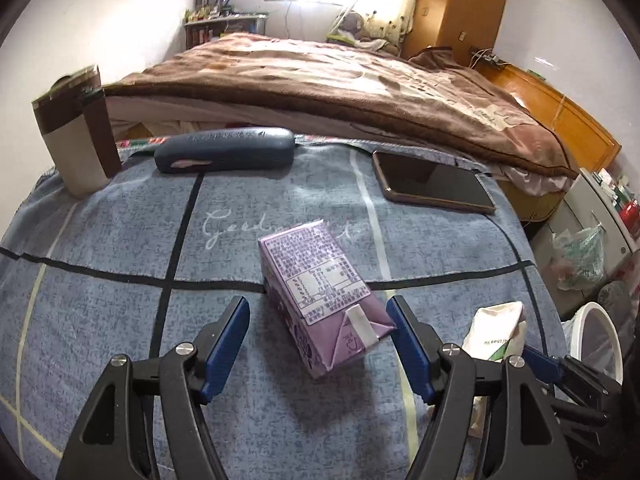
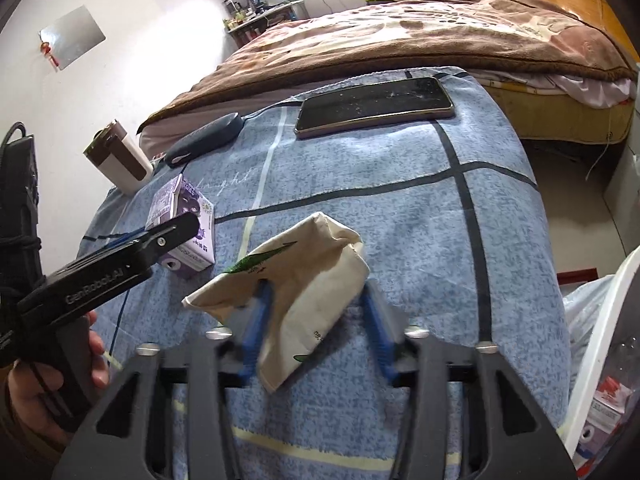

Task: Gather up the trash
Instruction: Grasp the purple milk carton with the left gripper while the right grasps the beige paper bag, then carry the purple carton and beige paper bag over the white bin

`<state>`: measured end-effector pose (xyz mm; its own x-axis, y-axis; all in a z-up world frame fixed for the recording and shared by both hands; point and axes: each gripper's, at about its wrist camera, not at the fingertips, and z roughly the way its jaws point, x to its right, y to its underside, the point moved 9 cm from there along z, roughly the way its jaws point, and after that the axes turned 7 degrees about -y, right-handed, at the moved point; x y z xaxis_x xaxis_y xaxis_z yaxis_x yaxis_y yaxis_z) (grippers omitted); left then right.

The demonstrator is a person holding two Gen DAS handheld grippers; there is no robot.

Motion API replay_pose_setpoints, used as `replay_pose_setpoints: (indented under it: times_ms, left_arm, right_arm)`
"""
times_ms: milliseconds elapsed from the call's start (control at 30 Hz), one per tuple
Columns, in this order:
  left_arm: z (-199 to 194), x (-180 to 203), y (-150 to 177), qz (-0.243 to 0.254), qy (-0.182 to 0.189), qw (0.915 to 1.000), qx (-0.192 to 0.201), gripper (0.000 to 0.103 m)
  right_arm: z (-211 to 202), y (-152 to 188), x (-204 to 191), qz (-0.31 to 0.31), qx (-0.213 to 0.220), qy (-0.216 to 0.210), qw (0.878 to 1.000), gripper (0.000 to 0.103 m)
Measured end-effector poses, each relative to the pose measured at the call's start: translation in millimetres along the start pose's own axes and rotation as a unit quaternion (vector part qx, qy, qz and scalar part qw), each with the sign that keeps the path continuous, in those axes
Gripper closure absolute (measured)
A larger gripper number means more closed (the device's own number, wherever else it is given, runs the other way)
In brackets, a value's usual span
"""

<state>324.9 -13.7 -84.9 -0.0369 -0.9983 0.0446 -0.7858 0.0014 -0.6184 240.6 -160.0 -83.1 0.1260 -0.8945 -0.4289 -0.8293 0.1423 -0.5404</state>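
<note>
We are counting, beside the phone [image 1: 434, 182]: one purple carton [image 1: 320, 300], one crumpled white carton [image 2: 296, 300], one dark case [image 1: 224, 150], one tumbler [image 1: 78, 136].

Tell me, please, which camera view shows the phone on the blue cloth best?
The right wrist view: the phone lies whole, its dark screen and the specks on it clear. The left wrist view also shows it whole, with a plain dark screen.
</note>
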Motion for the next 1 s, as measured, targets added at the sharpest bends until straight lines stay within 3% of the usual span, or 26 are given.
replay_pose_setpoints:
  times_ms: [133,267,333,1000]
  left_arm:
    - [5,-6,1,-0.015,0.000,0.9999,-0.003,0.034]
    - [8,-11,2,-0.013,-0.006,0.9999,-0.003,0.058]
    - [9,-12,4,-0.014,-0.004,0.9999,-0.006,0.063]
    - [-32,-15,22,-0.011,-0.003,0.9997,0.020,0.065]
  right_arm:
    - [0,1,-2,0.004,0.004,-0.012,1.000,0.075]
    - [-2,0,-6,0.003,0.014,-0.020,1.000,0.080]
    - [-5,-1,-7,0.000,0.019,-0.021,1.000,0.082]
    - [-38,3,-9,-0.012,0.052,-0.001,0.999,0.091]
